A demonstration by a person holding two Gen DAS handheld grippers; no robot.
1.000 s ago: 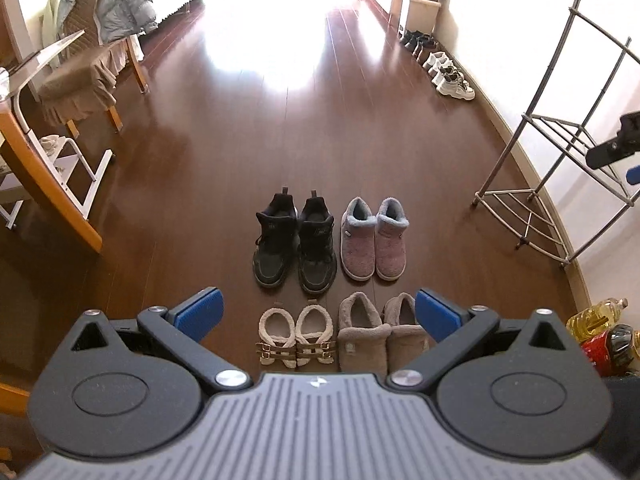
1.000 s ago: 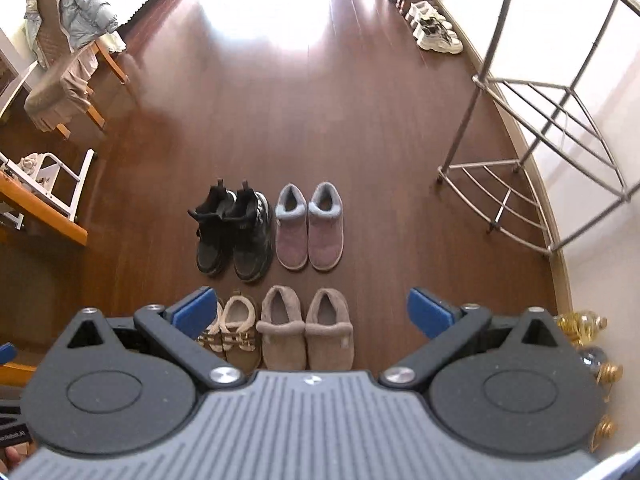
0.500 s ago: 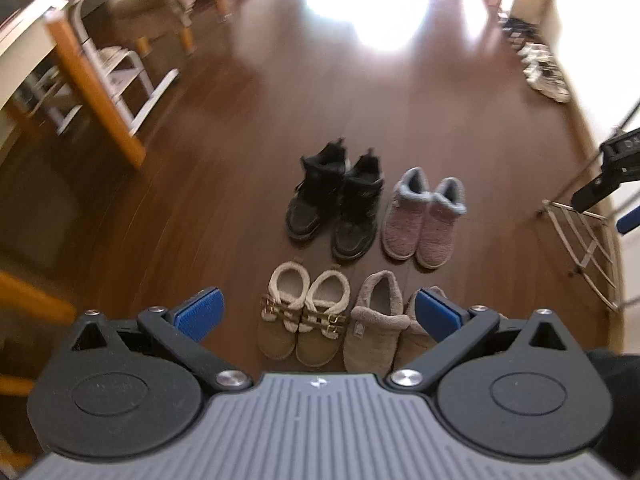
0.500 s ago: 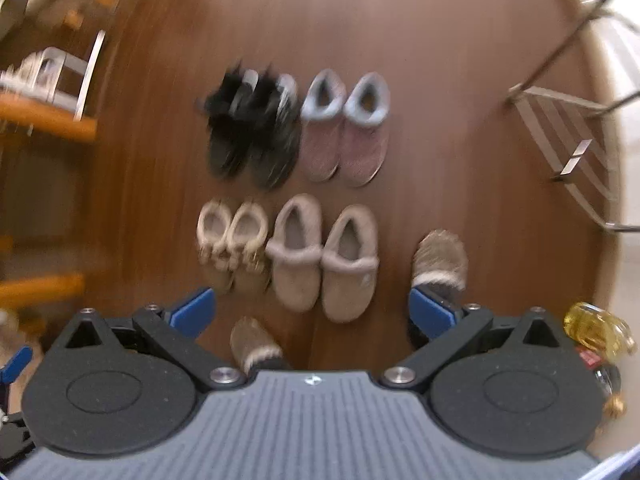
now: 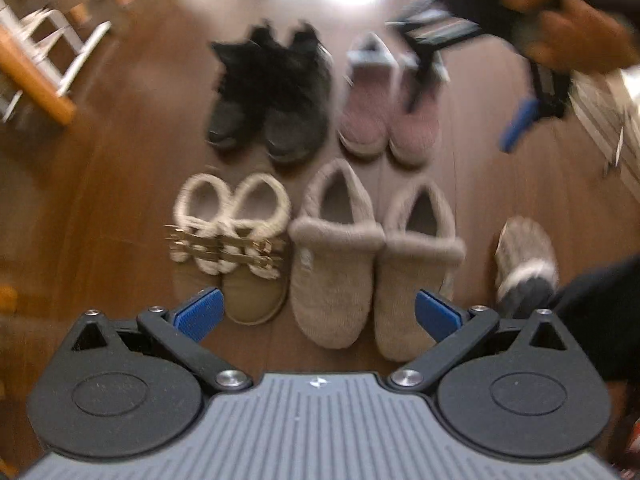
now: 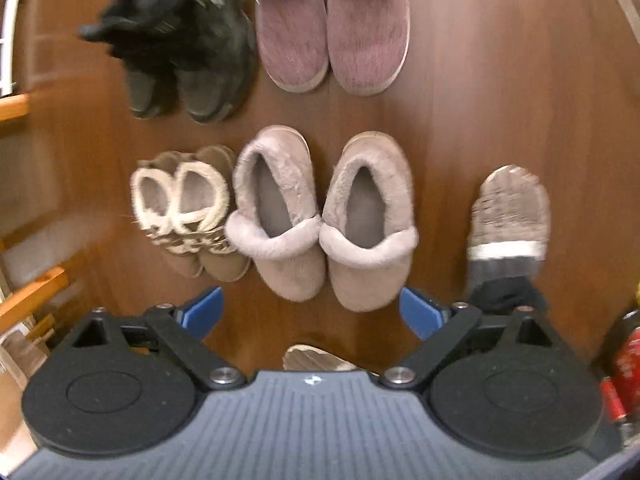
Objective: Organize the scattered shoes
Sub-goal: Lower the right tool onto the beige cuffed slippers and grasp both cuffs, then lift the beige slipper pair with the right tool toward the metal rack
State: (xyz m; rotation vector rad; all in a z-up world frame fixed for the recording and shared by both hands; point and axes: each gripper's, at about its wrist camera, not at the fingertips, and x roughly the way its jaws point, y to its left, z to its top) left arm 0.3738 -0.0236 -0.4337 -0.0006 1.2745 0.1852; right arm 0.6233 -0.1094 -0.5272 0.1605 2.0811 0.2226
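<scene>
Both tools have tipped down toward the floor since a second ago, so the far room has dropped out of view and the shoes fill the frames. Left tool (image 5: pixel 318 314) hangs with its ribbed blue pads spread wide and nothing between them; right tool (image 6: pixel 310 312) is just as wide open and empty, and shows blurred in the left wrist view, gripped by a hand (image 5: pixel 576 36).

Just past the pads lie fuzzy taupe slippers (image 6: pixel 320 216) with rolled plush collars, side by side. Touching them on the left sit small tan booties (image 6: pixel 188 208) with cream fleece rims and buckled straps. Behind stand black lace-up sneakers (image 6: pixel 188 44) and mauve suede ankle boots (image 6: pixel 332 28) with grey fur cuffs, in a second row. Right of the slippers a foot in a knitted brown-and-grey sock (image 6: pixel 508 220) rests on the glossy dark wooden floor (image 6: pixel 480 92). A red-labelled bottle (image 6: pixel 622 368) lies at the right edge.
</scene>
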